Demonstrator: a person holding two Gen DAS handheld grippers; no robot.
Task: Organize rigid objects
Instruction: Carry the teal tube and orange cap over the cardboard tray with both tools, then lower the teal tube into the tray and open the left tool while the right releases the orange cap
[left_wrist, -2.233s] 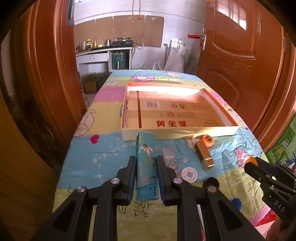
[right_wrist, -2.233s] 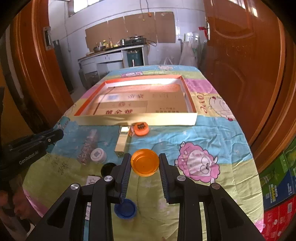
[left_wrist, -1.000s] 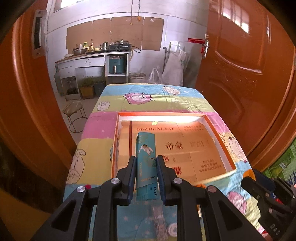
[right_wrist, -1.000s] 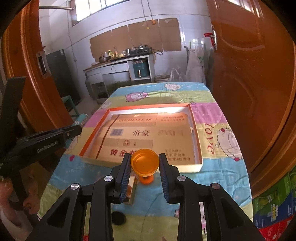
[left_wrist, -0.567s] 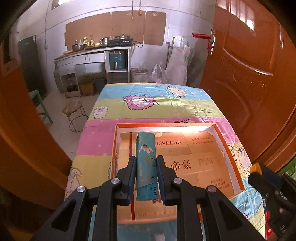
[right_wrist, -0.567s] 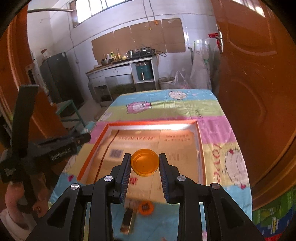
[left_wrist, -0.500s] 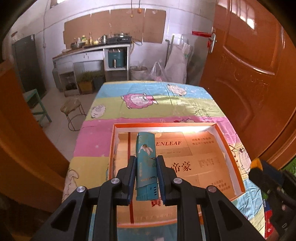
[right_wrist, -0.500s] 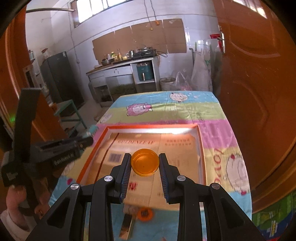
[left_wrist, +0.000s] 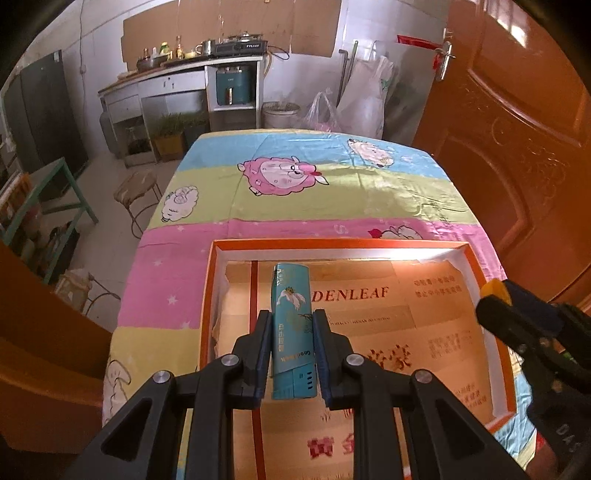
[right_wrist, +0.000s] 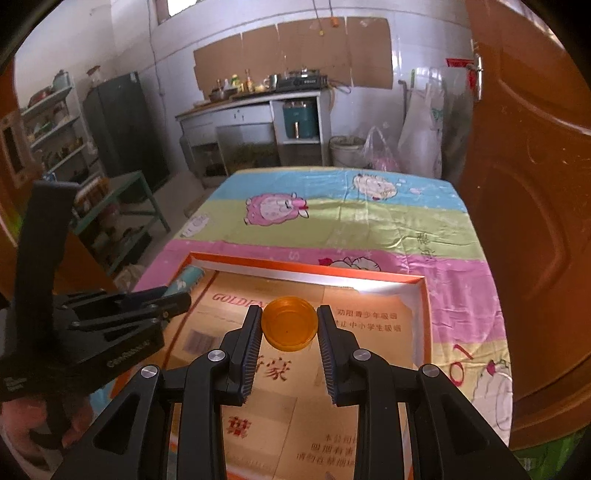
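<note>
My left gripper (left_wrist: 292, 325) is shut on a teal rectangular box (left_wrist: 291, 295) with a white flower print and holds it over the left part of a shallow orange-rimmed tray (left_wrist: 332, 243) lined with tan cardboard. My right gripper (right_wrist: 290, 321) is shut on a round orange lid (right_wrist: 290, 325) and holds it over the middle of the same tray (right_wrist: 306, 267). The left gripper and the teal box (right_wrist: 186, 278) show at the left of the right wrist view. The right gripper (left_wrist: 524, 325) shows at the right edge of the left wrist view.
The tray lies on a table with a colourful cartoon-sheep cloth (left_wrist: 295, 177). A brown wooden door (left_wrist: 517, 129) stands close on the right. A stool (left_wrist: 136, 184) and green shelf (right_wrist: 122, 192) stand left of the table. A kitchen counter (right_wrist: 251, 103) is at the back.
Both grippers have lifted from the near end of the table and moved forward over the tray, each still holding its object. The loose items on the cloth have dropped out of view.
</note>
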